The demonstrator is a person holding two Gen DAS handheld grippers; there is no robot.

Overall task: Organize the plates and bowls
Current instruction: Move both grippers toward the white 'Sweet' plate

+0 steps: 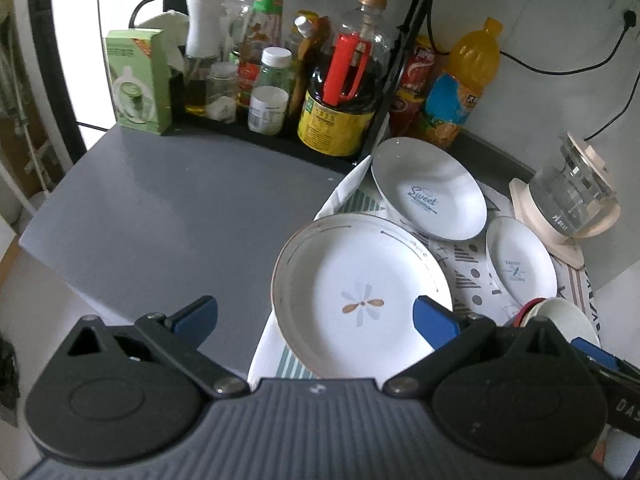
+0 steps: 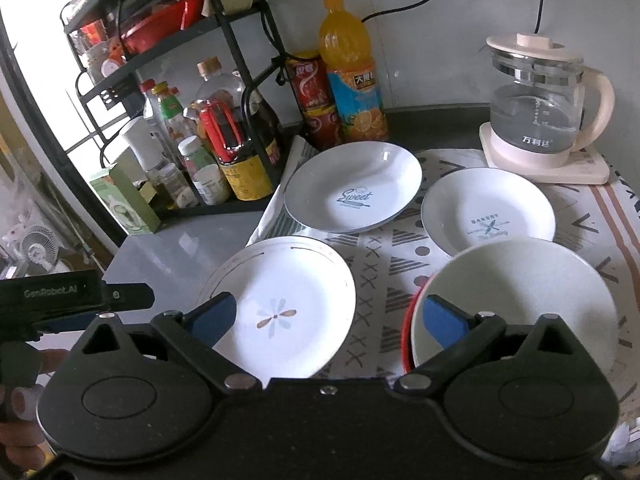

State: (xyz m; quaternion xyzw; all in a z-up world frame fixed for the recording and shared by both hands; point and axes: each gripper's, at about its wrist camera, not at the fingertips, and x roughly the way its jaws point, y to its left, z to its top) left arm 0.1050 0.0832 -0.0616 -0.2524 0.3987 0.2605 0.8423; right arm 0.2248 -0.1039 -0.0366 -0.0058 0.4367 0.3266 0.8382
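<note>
A white plate with a flower motif (image 1: 360, 292) (image 2: 284, 304) lies on the patterned cloth (image 2: 376, 256), nearest both grippers. Behind it sits a shallow "Sweet" dish (image 1: 428, 188) (image 2: 354, 186), and to the right a smaller "Bakery" dish (image 1: 520, 262) (image 2: 488, 210). A white bowl nested in a red bowl (image 2: 520, 300) (image 1: 560, 312) stands at the front right. My left gripper (image 1: 316, 316) hangs open above the flower plate's near edge. My right gripper (image 2: 328, 318) is open too, between the flower plate and the nested bowls, holding nothing.
A black rack (image 1: 280, 136) packed with bottles and jars stands at the back left. An orange juice bottle (image 2: 352, 72) and red cans (image 2: 312, 100) sit behind the dishes. A glass kettle (image 2: 536, 104) is at the back right. The grey counter (image 1: 160, 220) stretches left. A hand (image 2: 24, 400) holds the left gripper.
</note>
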